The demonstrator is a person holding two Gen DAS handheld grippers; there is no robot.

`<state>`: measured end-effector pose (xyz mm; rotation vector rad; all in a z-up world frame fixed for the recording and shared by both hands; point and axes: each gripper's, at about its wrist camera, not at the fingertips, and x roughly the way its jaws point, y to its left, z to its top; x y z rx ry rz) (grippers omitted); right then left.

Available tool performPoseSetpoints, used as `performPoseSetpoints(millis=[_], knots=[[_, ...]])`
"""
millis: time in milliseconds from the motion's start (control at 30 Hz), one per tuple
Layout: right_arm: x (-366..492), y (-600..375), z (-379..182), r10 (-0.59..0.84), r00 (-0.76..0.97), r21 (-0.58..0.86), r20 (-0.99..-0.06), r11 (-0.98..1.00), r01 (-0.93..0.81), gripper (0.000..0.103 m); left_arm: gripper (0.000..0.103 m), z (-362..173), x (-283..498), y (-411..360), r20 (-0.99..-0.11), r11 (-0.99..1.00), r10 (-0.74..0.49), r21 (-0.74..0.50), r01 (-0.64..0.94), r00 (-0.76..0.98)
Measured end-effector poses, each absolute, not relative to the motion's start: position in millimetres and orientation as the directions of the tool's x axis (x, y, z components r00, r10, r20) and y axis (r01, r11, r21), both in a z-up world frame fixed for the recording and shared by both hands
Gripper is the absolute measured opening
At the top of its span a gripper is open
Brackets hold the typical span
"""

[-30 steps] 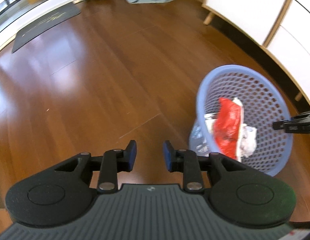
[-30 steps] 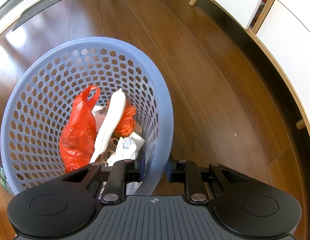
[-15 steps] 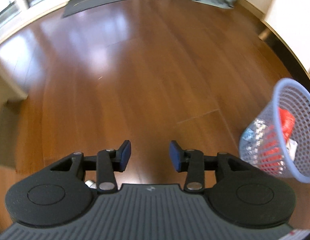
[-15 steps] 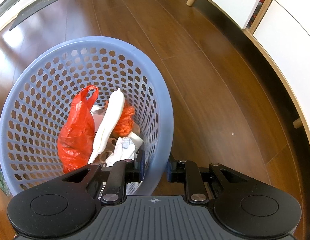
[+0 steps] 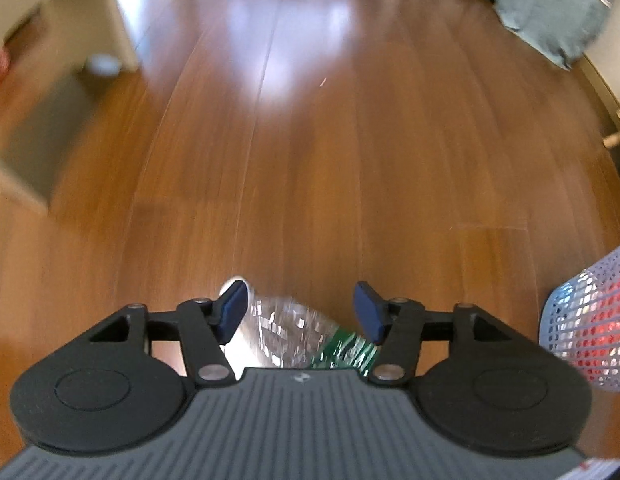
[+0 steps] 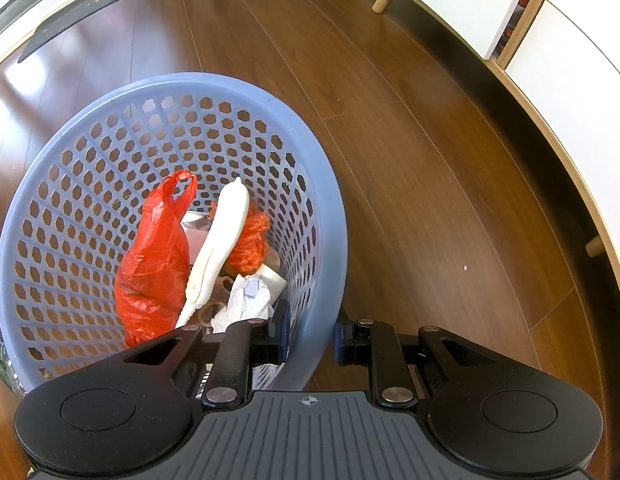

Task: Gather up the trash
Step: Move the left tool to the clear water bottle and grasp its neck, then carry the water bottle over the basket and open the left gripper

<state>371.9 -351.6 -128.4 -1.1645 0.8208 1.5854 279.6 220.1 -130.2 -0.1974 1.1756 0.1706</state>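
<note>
A clear crushed plastic bottle with a white cap and green label lies on the wooden floor, low in the left wrist view. My left gripper hangs over it with its jaws opening; the bottle lies between the blue pads, which stand apart from it. My right gripper is shut on the rim of the blue perforated basket, one pad inside and one outside. In the basket lie a red plastic bag, a white object, orange netting and crumpled paper. The basket also shows at the left wrist view's right edge.
White cabinets on wooden legs run along the right of the floor. A pale piece of furniture stands at the far left, a teal curtain at the far right. A dark doormat lies by the window.
My left gripper swung left, away from the basket, and sank toward the floor, its jaws widening. The bottle has come into view between them. The right gripper kept still on the basket rim.
</note>
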Motion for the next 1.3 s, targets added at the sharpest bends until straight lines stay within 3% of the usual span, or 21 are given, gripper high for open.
performPoseSetpoints(millis=[133, 300, 367, 533, 600, 733, 900, 967, 1300], knots=[[370.5, -352.4, -128.3, 0.308, -0.07, -0.031, -0.949, -0.312, -0.95, 0.017, 0.064, -178.3, 258.3, 235.5, -0.945, 0.91, -0.08, -0.199, -0.363, 0.316], [368.6, -354.2, -128.1, 0.309, -0.066, -0.039, -0.949, -0.321, -0.946, 0.018, 0.081, -217.4, 259.7, 250.7, -0.942, 0.824, -0.142, -0.283, -0.491, 0.304], [368.2, -354.8, -127.7, 0.309, -0.064, -0.041, -0.949, -0.323, -0.946, 0.018, 0.09, -223.5, 269.8, 254.4, -0.94, 0.808, -0.129, -0.284, -0.516, 0.315], [368.9, -358.2, -126.9, 0.312, -0.071, -0.039, -0.947, -0.333, -0.942, 0.018, 0.092, -243.2, 292.6, 266.7, -0.949, 0.809, -0.069, -0.234, -0.539, 0.308], [368.4, -358.9, -126.5, 0.312, -0.071, -0.041, -0.947, -0.337, -0.941, 0.018, 0.087, -250.1, 297.2, 269.9, -0.949, 0.81, -0.068, -0.233, -0.538, 0.309], [366.4, -360.7, -125.8, 0.316, -0.066, -0.048, -0.947, -0.34, -0.939, 0.018, 0.067, -259.1, 311.8, 269.5, -0.957, 0.83, -0.059, -0.205, -0.52, 0.284], [365.0, -362.6, -124.8, 0.318, -0.065, -0.052, -0.946, -0.344, -0.937, 0.018, 0.057, -259.3, 324.9, 261.7, -0.962, 0.871, -0.009, -0.141, -0.471, 0.273], [364.6, -363.4, -124.3, 0.318, -0.065, -0.052, -0.946, -0.345, -0.937, 0.018, 0.028, -258.5, 327.8, 259.7, -0.962, 0.88, -0.017, -0.143, -0.453, 0.272], [365.7, -361.9, -124.0, 0.317, -0.071, -0.05, -0.946, -0.358, -0.932, 0.018, 0.027, -225.4, 328.2, 229.1, -0.941, 0.96, 0.023, -0.073, -0.272, 0.337]])
